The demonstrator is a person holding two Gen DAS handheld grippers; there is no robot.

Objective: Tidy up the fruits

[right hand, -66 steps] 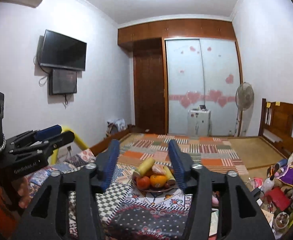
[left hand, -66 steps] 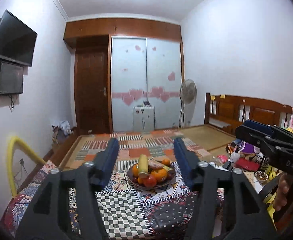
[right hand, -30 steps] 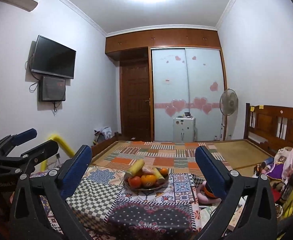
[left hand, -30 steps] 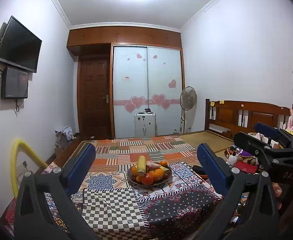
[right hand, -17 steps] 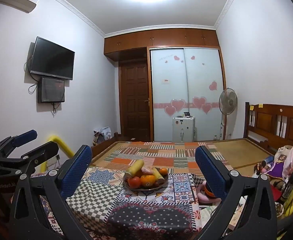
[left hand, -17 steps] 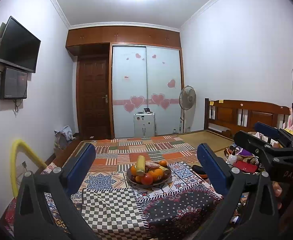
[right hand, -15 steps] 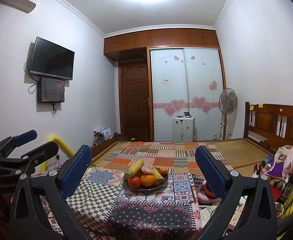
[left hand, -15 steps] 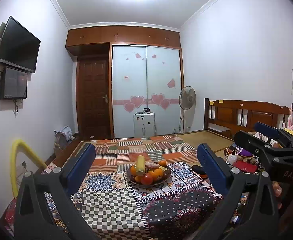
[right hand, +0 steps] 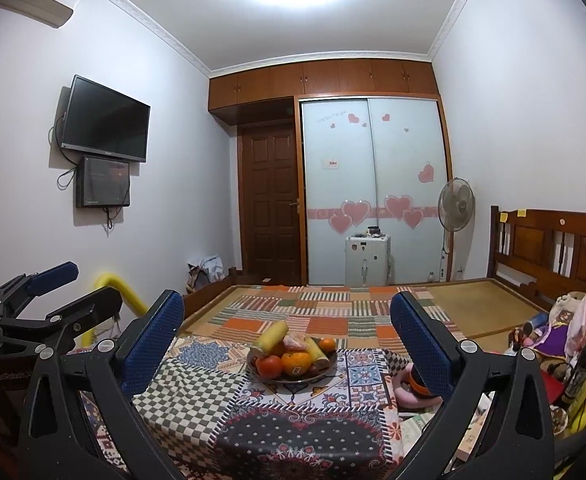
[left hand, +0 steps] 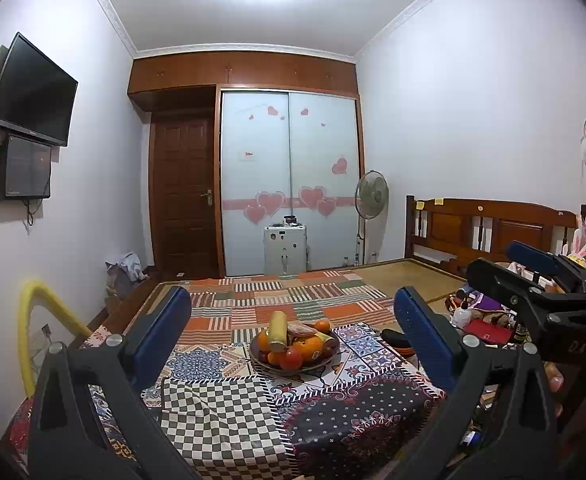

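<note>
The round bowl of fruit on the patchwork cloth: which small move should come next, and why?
Probably bring the right hand-held gripper forward and down toward the round bowl of fruit. Both it and the left hand-held gripper are open, empty and short of the bowl.

My left gripper (left hand: 293, 320) is a matte black frame: two angular arms with slot-shaped cut-outs, each carrying silver round-head screws at about 10 and 2 o'clock of the lower frame. Its fingers (left hand: 161, 326) wear blue, finely dimpled rubber pads. My right gripper (right hand: 287, 326) is built the same, black plastic with blue textured fingers (right hand: 423, 344) and silver screws. At 3 o'clock in the left wrist view its side shows white letters "DAS". At 9 o'clock in the right wrist view the other body carries faint lettering I cannot read.
</note>
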